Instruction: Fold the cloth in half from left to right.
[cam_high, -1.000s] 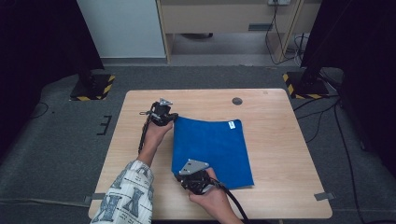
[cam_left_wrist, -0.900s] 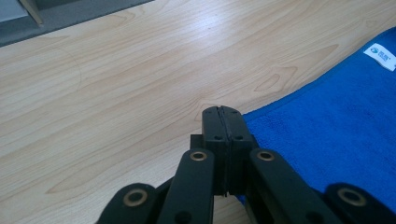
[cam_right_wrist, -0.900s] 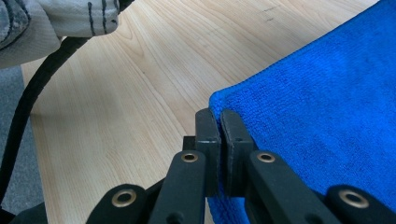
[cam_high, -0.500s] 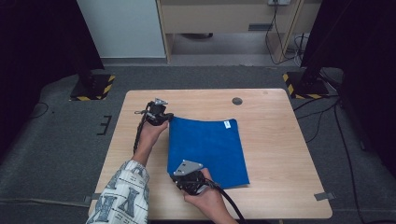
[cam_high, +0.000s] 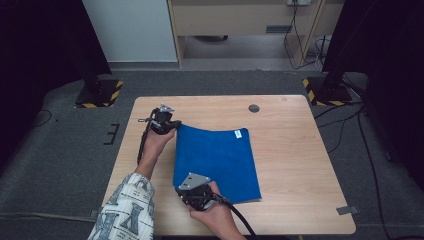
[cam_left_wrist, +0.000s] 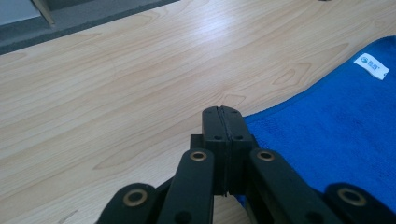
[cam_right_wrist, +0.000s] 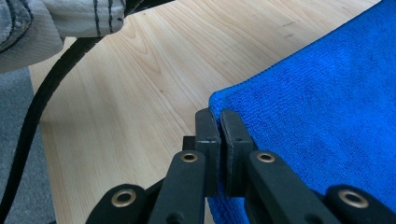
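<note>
A blue towel (cam_high: 215, 160) lies spread on the wooden table (cam_high: 295, 150), with a small white label (cam_high: 238, 133) at its far right corner. My left gripper (cam_high: 172, 125) is shut on the towel's far left corner; in the left gripper view the jaws are pressed together at the cloth's edge (cam_left_wrist: 261, 126). My right gripper (cam_high: 186, 189) is shut on the near left corner, and the right gripper view has blue cloth (cam_right_wrist: 317, 102) pinched between its jaws. The towel's left edge is lifted slightly off the wood.
A small dark round disc (cam_high: 254, 108) is set in the table near its far edge. Bare wood (cam_high: 310, 170) lies right of the towel. A patterned sleeve (cam_high: 125, 210) and the left gripper's cable (cam_right_wrist: 42, 102) cross the table's near left part.
Both grippers have drawn the towel leftward across the table, holding its left corners. Its far and near edges now sit further left than a second ago.
</note>
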